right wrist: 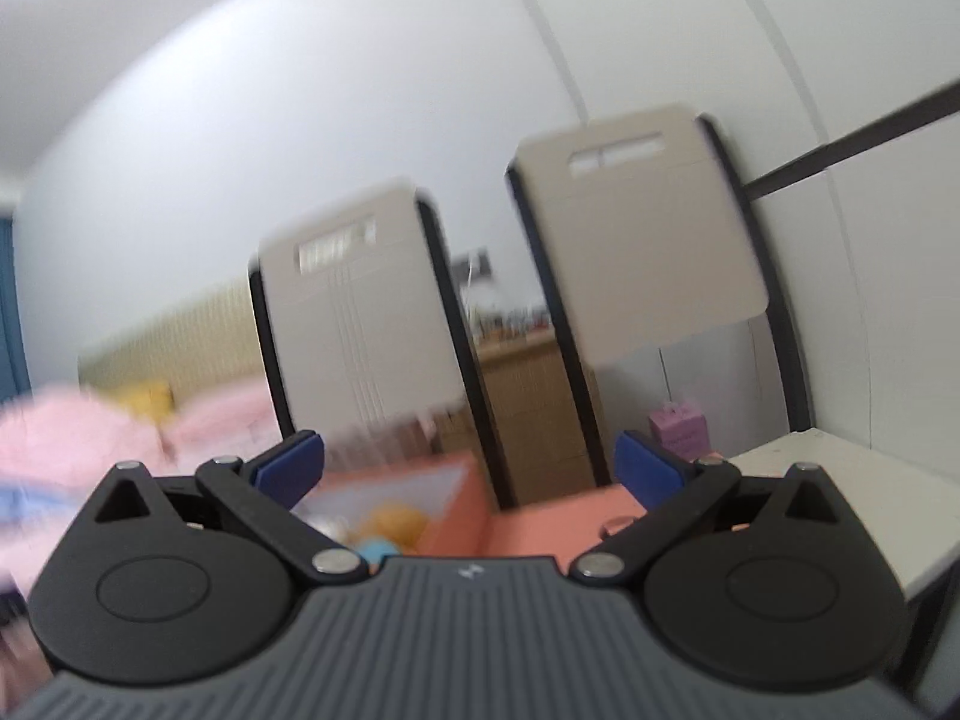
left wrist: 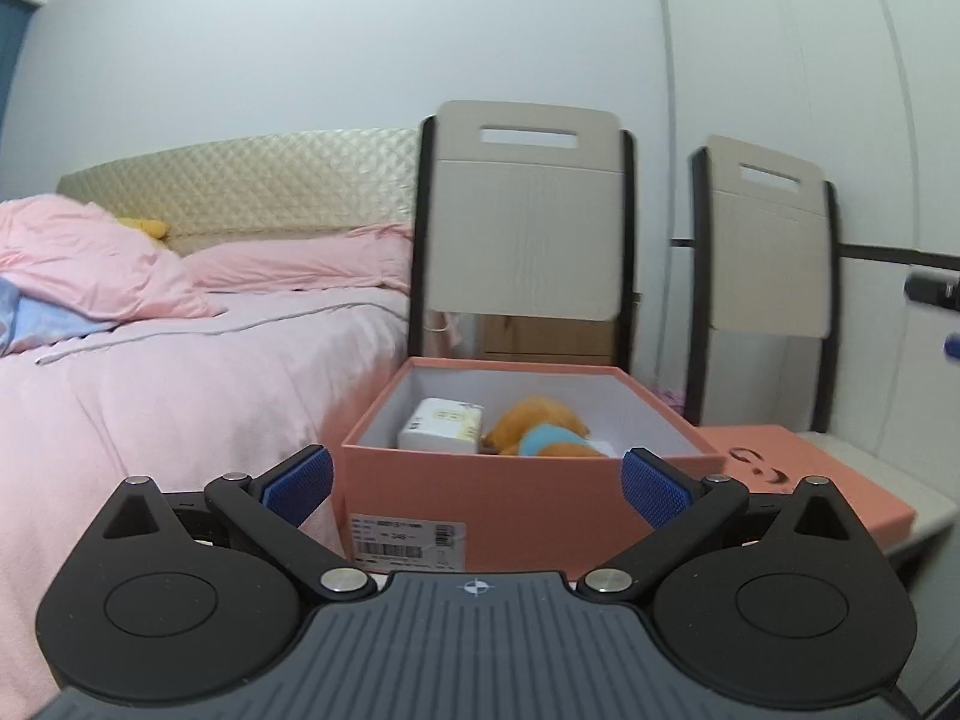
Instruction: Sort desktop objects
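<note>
Left claw hangs wide apart, gripping nothing, just short of the near wall of the salmon box. The box stands open; inside lie a white packet on the left and an orange-and-blue plush to its right, touching or nearly so. The lid lies flat just right of the box, on the white desk. Right claw is spread too, empty; its view is blurred, with the box low and left of centre. Two chairs stand beyond, a pink bed on the left.
</note>
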